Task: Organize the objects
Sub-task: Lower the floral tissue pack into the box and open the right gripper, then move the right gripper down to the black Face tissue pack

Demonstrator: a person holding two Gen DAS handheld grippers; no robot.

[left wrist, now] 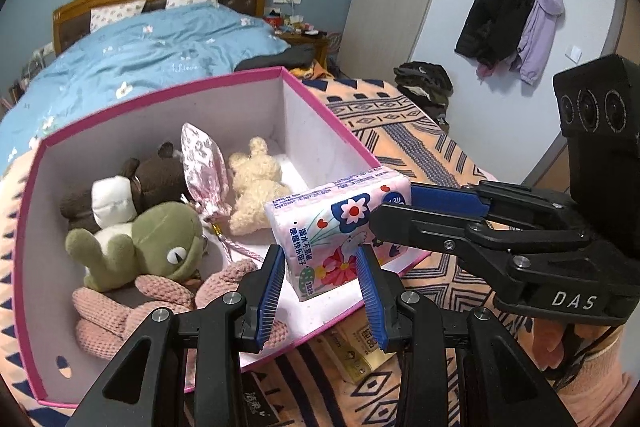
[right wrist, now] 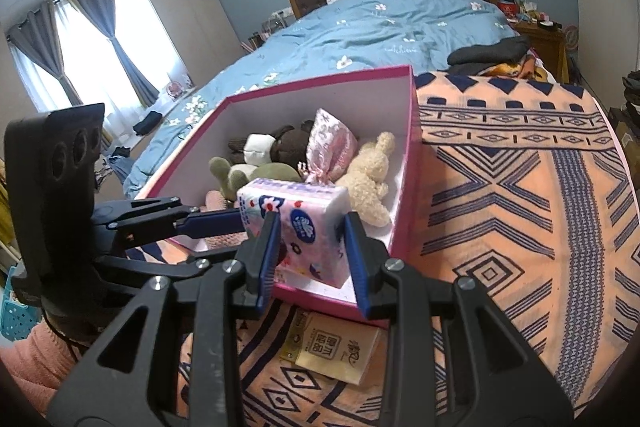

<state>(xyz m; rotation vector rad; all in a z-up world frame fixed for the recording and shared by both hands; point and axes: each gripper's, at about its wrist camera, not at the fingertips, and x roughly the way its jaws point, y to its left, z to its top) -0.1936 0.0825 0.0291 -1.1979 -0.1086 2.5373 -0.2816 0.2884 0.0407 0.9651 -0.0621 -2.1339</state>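
Observation:
A pink floral tissue pack (left wrist: pixel 340 227) (right wrist: pixel 298 223) hangs over the near corner of a pink-rimmed box (left wrist: pixel 168 95) (right wrist: pixel 320 75). My left gripper (left wrist: pixel 322 283) has its blue fingers on both sides of the pack's lower end. My right gripper (right wrist: pixel 310 255) also closes on the pack from the other side and shows in the left wrist view (left wrist: pixel 400 211). Inside the box lie a green frog plush (left wrist: pixel 156 247), a brown bear (left wrist: pixel 152 179), a cream bunny (left wrist: pixel 256 187), a pink drawstring pouch (left wrist: pixel 204 167) and a pink knit toy (left wrist: pixel 132 311).
The box sits on an orange patterned blanket (right wrist: pixel 520 187) at the foot of a bed with a blue duvet (right wrist: pixel 380 31). A yellow tissue pack (right wrist: pixel 336 351) lies on the blanket just under the box's near corner. Coats (left wrist: pixel 516 23) hang on the wall.

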